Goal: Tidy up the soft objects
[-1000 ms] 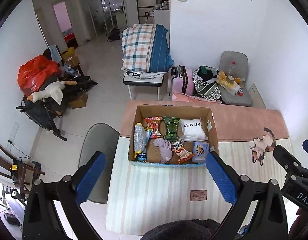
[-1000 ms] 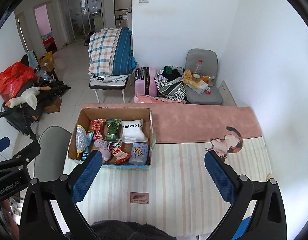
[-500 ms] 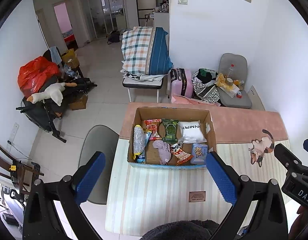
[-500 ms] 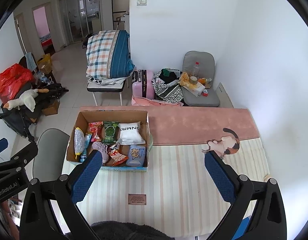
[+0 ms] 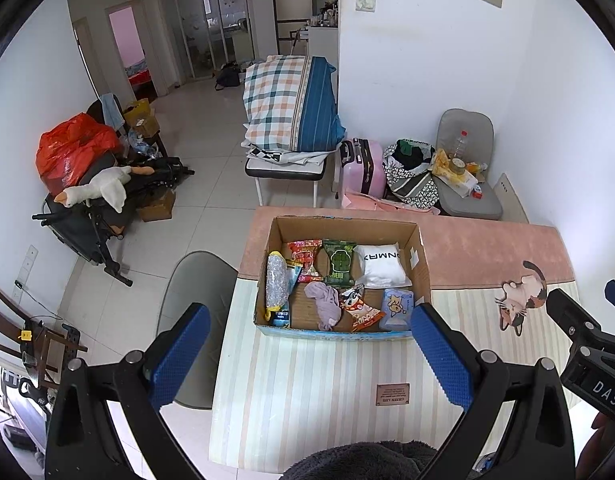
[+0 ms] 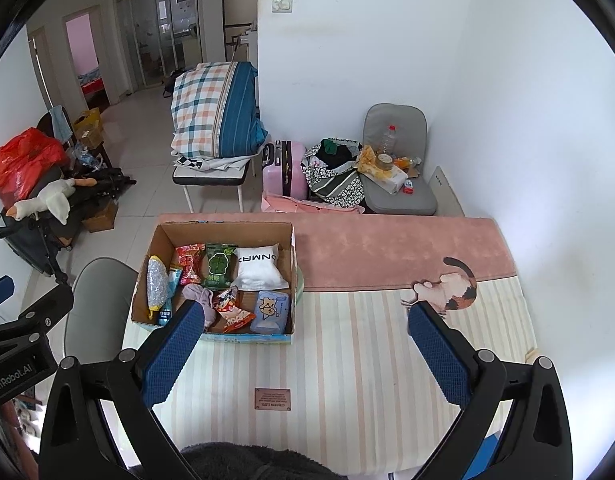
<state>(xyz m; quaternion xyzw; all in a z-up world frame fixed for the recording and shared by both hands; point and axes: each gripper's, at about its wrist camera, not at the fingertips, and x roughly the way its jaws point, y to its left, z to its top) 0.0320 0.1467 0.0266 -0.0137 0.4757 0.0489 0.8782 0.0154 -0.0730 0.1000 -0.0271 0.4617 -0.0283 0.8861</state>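
An open cardboard box (image 5: 421, 258) (image 6: 147, 264) stands on the striped table mat. It holds soft packets: a white pillow pack (image 5: 381, 264) (image 6: 257, 268), a green pack (image 5: 338, 261), a red snack bag (image 5: 305, 256), a purple cloth (image 5: 325, 308) (image 6: 199, 298), a blue tissue pack (image 5: 395, 308) (image 6: 269, 310) and a bubble-wrap roll (image 5: 276, 280). My left gripper (image 5: 307, 356) is open and empty, high above the table before the box. My right gripper (image 6: 303, 350) is open and empty, to the right of the box.
A pink mat (image 6: 387, 248) with a cat figure (image 6: 447, 286) covers the table's far part. A grey chair (image 5: 195, 304) stands at the table's left. Behind are a plaid bundle on a bench (image 5: 291, 108), a pink suitcase (image 5: 361, 168) and a cluttered grey seat (image 5: 467, 188).
Both grippers have drawn back and up a little; the box looks slightly smaller and farther. Both stay open and empty.
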